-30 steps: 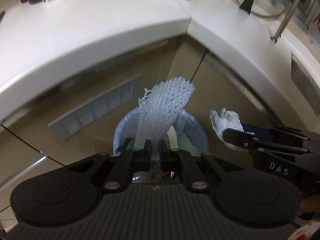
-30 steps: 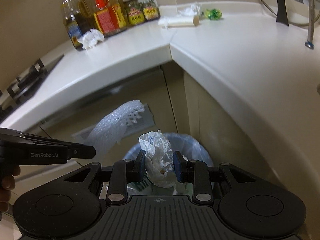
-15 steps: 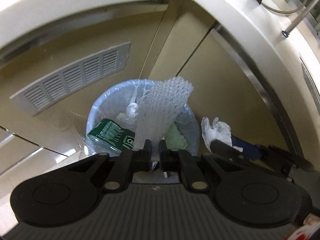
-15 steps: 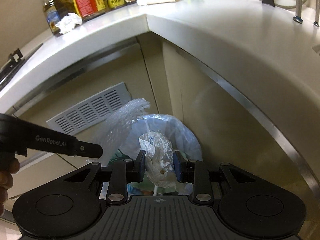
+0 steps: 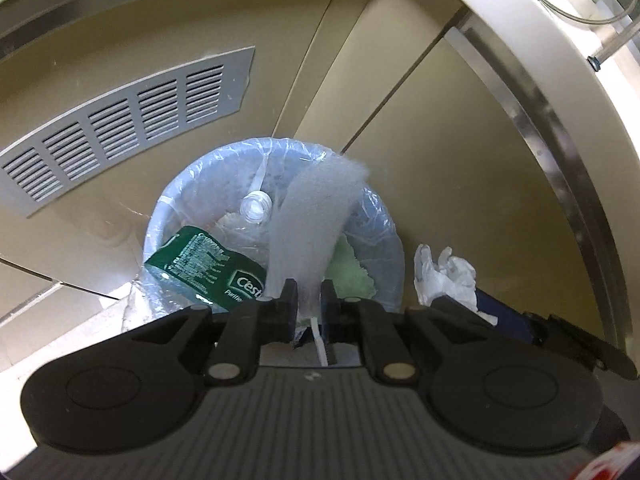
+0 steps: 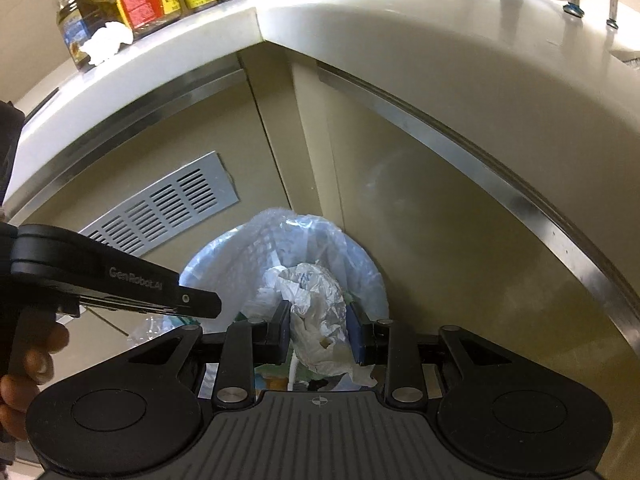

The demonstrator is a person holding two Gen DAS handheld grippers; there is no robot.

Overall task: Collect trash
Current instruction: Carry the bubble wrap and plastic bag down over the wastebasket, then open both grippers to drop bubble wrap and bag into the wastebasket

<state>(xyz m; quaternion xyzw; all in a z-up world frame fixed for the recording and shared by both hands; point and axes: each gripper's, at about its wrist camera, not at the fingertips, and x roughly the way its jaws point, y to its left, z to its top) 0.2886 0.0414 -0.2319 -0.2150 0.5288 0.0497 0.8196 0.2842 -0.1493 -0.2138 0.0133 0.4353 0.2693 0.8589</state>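
both hand-held grippers have dropped from bench height to right above the lined trash bin (image 5: 276, 216). left hand-held gripper (image 5: 308, 294) now barely easing its pinch on the bubble wrap strip (image 5: 312, 220), still clamped; right hand-held gripper (image 6: 318, 330) holds the crumpled white plastic bag (image 6: 316, 312) over the bin. release looks next

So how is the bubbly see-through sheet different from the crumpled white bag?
The bubble wrap sheet is a long clear strip, standing up above the left gripper. The crumpled white bag is a scrunched, cloudy white lump filling the right gripper. Both are pinched between gripper fingers above the lined trash bin.
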